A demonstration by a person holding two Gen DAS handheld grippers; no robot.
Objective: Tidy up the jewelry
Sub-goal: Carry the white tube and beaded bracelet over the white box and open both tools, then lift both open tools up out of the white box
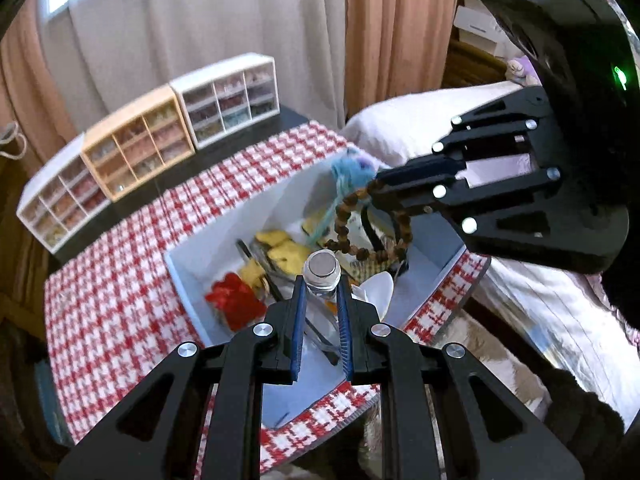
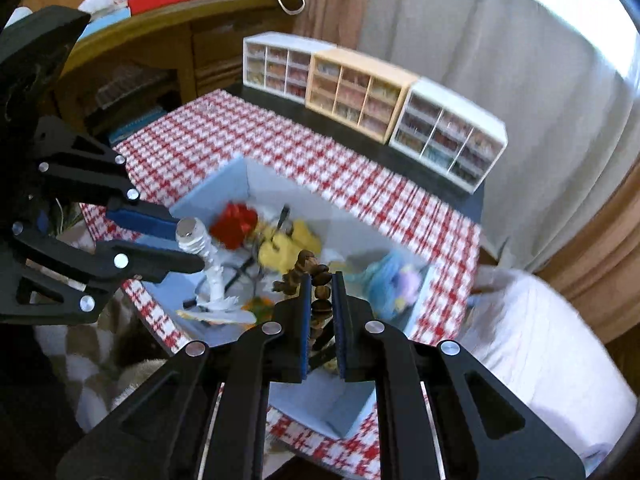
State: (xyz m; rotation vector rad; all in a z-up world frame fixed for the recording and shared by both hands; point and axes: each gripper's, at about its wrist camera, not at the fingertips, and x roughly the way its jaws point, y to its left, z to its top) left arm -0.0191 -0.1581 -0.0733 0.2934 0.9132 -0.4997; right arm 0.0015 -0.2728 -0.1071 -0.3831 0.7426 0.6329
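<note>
My left gripper (image 1: 320, 286) is shut on a white ribbed stand with a round metal cap (image 1: 322, 270), held above the white box (image 1: 184, 276); it also shows in the right wrist view (image 2: 192, 236). My right gripper (image 2: 320, 280) is shut on a brown wooden bead bracelet (image 2: 322, 280), which hangs over the box in the left wrist view (image 1: 372, 236) with a blue tassel (image 1: 348, 172). The box holds a red flower piece (image 1: 234, 300), yellow pieces (image 1: 280, 248) and dark clips.
The box sits on a red-and-white checked cloth (image 1: 120, 300). Three small drawer cabinets (image 1: 140, 136) stand at the table's far edge before curtains. A bed (image 2: 540, 340) lies to the right, a wooden desk (image 2: 168, 32) to the left.
</note>
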